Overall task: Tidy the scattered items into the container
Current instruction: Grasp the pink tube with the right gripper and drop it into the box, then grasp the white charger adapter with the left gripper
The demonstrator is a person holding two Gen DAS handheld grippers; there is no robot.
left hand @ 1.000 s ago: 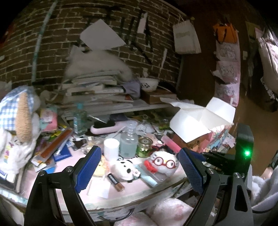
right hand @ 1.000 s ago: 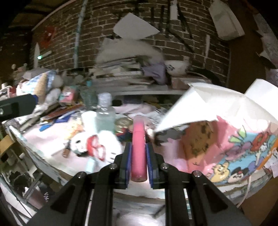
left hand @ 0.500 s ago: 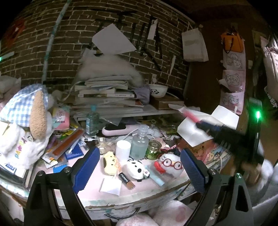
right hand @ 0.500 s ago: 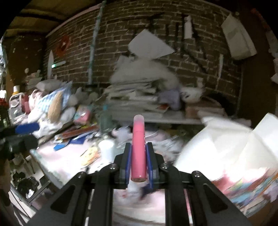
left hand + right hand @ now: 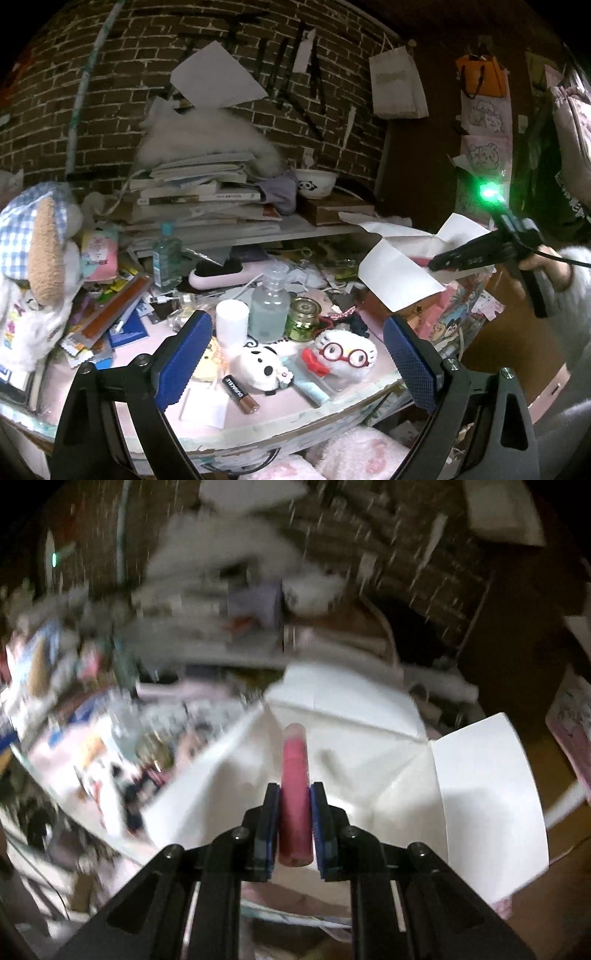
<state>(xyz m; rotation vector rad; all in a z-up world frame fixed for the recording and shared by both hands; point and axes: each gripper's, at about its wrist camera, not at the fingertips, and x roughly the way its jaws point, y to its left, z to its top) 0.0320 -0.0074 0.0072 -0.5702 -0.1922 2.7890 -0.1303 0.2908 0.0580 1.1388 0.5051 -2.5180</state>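
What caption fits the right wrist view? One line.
Right gripper holds pink tube above open white box.

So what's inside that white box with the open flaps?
Only bare white flaps and inner walls of the box show. The right tool, shut on a pink tube, blocks the middle; the bottom is hidden.

Left wrist view looks level across the table (image 5: 280, 413); right wrist view tilts down over the white-flapped box (image 5: 369, 738), seen by both.
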